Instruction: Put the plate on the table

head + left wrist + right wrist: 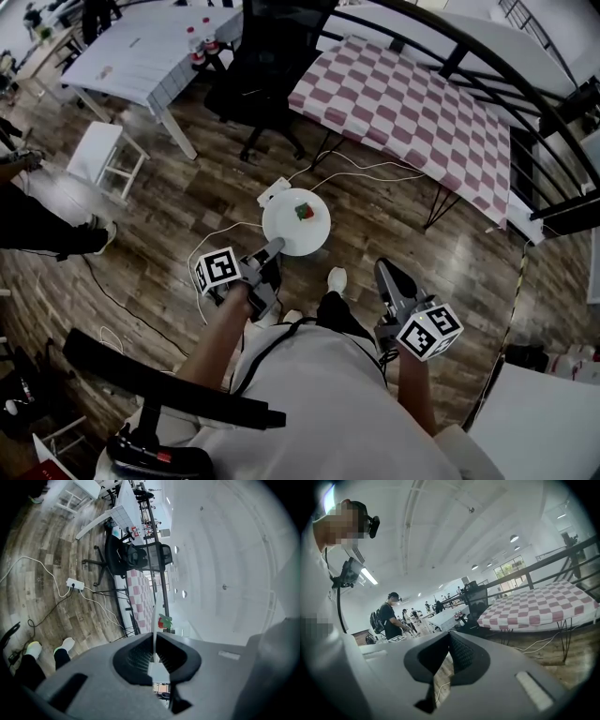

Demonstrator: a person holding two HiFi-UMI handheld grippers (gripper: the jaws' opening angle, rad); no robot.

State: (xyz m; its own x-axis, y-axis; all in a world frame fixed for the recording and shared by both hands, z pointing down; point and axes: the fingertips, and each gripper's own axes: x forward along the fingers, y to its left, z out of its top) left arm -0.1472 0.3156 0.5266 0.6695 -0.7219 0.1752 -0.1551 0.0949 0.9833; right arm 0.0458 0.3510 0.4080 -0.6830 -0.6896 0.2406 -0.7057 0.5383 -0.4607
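My left gripper (275, 246) is shut on the near rim of a round white plate (286, 232) and holds it level above the wooden floor. A small red and green thing (304, 212) lies on the plate. In the left gripper view the plate's edge (154, 616) runs thin and upright between the pads of the left gripper (153, 641), with the red and green thing (163, 621) beside it. The table with the pink checked cloth (403, 103) stands ahead to the right, away from the plate. My right gripper (382, 268) hangs lower right, shut and empty; the right gripper (449, 637) faces that table (543, 606).
A black office chair (258, 66) stands left of the checked table, with a white table (150, 52) further left. A white power strip (274, 193) and cables lie on the floor under the plate. A black railing (487, 56) curves behind the table. A white stool (98, 155) is at left.
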